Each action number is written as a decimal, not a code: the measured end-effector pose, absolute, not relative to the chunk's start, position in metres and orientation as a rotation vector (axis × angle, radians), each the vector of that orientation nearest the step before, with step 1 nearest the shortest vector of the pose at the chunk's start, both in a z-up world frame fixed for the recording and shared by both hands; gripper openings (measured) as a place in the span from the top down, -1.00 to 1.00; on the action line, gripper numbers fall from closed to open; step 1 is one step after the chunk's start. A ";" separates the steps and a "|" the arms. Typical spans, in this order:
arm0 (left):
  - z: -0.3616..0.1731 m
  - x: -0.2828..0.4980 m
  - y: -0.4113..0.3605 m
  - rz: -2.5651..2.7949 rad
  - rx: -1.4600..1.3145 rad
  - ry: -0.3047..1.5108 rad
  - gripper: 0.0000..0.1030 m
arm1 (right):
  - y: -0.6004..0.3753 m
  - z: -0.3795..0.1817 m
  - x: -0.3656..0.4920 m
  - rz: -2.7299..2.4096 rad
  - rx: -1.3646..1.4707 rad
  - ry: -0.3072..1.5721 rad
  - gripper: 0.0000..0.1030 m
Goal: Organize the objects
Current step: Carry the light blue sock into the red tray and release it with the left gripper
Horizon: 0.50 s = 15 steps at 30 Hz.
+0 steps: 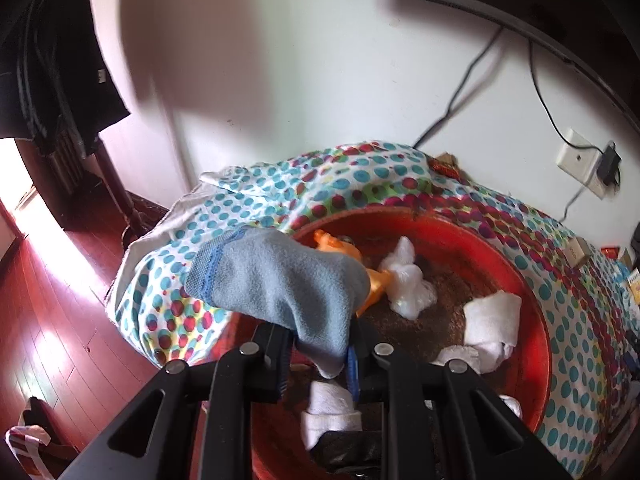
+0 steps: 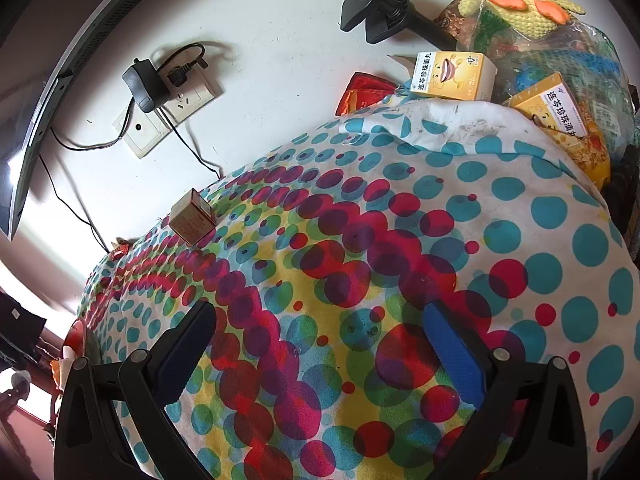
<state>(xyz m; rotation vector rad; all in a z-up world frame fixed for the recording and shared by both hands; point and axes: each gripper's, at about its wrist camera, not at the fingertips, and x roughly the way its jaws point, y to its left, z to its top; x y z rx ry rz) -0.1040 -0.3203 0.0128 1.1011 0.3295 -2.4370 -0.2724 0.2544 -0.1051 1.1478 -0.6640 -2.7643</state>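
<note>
A: Left wrist view is described first; the left hand-held gripper (image 1: 320, 354) is seen clamped on a grey-blue sock (image 1: 276, 284), whose lower tip is pinched between the blue-padded fingers (image 1: 353, 372); the rest of the sock is spread up and to the left, over the near-left rim of a red basin (image 1: 536, 308).

B: What is held in the basin?

A: Several white rolled socks (image 1: 492, 330) are seen lying inside, along with a crumpled white piece (image 1: 408, 284) and an orange toy (image 1: 360, 276) partly hidden behind the held sock; the basin is set on a surface draped in a polka-dot cloth (image 1: 352, 184); dark red floorboards (image 1: 48, 312) are seen to the left.

B: And the right wrist view?

A: The right hand-held gripper (image 2: 320, 360) is shown with its jaws spread wide and nothing between them; it is held just above the same dotted cloth; a small brown box (image 2: 192, 220) is seen on the cloth near the wall; two yellow cartons (image 2: 452, 74) are piled at the far right beside a yellow knitted toy (image 2: 532, 12); a wall socket (image 2: 160, 112) with a black adapter plugged in is seen on the white wall.
</note>
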 end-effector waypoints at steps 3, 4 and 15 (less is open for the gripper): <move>0.002 -0.118 -0.296 -2.479 1.158 0.274 0.59 | 0.254 -0.105 -0.272 -2.766 1.153 -0.656 -1.00; -0.003 -0.122 -0.288 -2.488 1.180 0.260 0.59 | 0.254 -0.105 -0.272 -2.765 1.151 -0.659 -1.00; -0.045 -0.157 -0.261 -2.467 1.280 0.336 0.59 | 0.253 -0.105 -0.272 -2.767 1.157 -0.651 -1.00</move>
